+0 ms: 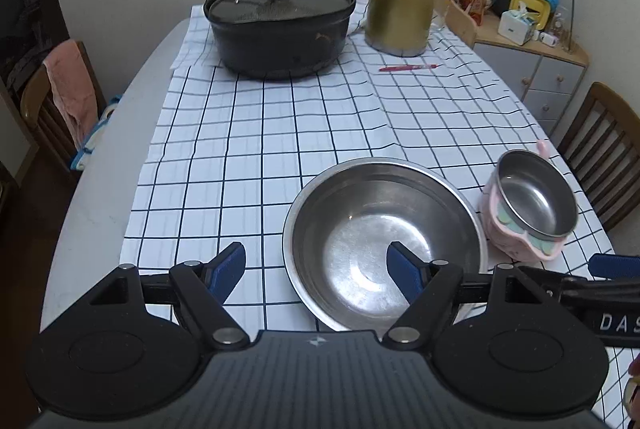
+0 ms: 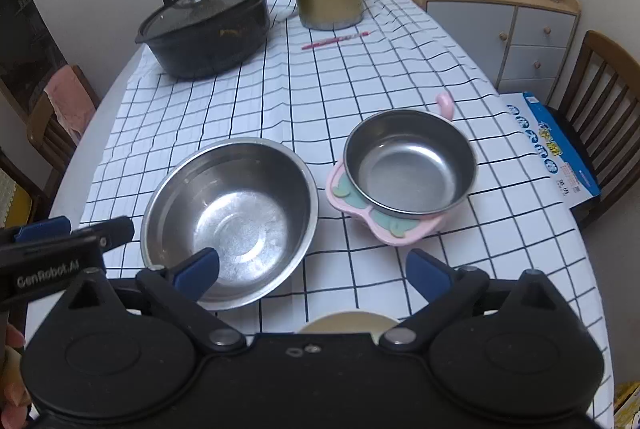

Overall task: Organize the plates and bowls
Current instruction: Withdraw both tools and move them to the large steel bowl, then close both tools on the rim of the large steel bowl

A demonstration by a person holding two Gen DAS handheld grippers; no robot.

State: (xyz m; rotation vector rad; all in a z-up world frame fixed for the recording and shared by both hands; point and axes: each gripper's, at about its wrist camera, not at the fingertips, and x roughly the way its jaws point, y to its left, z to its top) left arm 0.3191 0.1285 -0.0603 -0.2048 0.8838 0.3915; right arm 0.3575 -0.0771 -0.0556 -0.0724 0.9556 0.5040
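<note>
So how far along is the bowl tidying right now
Nothing looks done yet: the large steel bowl and the small steel bowl in its pink holder sit apart on the checked tablecloth. Nothing is in hand: left gripper and right gripper are open and empty above them. Probably left: nesting the bowls. A cream plate barely shows.

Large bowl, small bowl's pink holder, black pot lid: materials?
Large bowl: looks like stainless steel, brushed, with dull reflections and scuffs. Pink holder under the small bowl: probably matte plastic or silicone, moulded green patches. Pot lid: seemingly tinted glass, see-through, with a shiny metal knob.
</note>
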